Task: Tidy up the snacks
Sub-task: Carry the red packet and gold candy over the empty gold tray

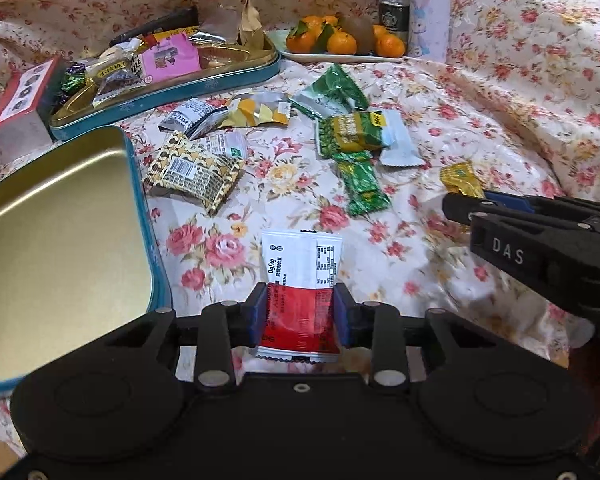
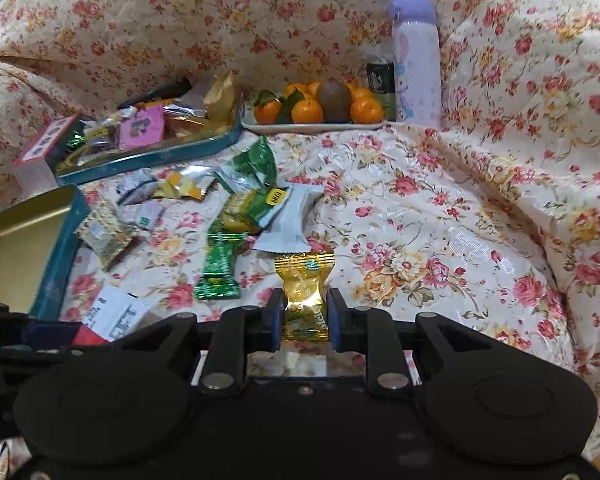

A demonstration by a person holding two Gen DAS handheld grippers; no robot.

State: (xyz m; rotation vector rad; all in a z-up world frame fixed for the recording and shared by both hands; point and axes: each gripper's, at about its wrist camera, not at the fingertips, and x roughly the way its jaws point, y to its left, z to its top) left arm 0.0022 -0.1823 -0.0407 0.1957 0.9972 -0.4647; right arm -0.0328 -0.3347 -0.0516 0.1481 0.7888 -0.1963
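A red-and-white packet [image 1: 300,292] sits clamped between the blue pads of the left tool [image 1: 300,316], its white end pointing away over the flowered cloth [image 1: 440,152]. In the right wrist view, a gold candy [image 2: 305,296] is pinched at its waist by the right tool [image 2: 303,318], jaws nearly together. The right tool also shows at the right edge of the left view, the candy poking past its tip. An empty tin [image 1: 60,232] with a teal rim lies just left of the packet. Loose snacks are scattered on the cloth beyond: a patterned pack [image 1: 194,170], a black-and-white wrapper [image 1: 188,116], a yellow sachet [image 1: 256,110], 4 green packs [image 1: 352,132] and a white wrapper [image 1: 398,148]. Farther back, a second tin [image 1: 172,92] holds mixed snacks, with a red-topped box [image 1: 18,104] beside it. A plate [image 1: 340,56] of oranges and a kiwi, a dark can [image 1: 394,16] and a lilac bottle [image 1: 430,12] stand at the rear.
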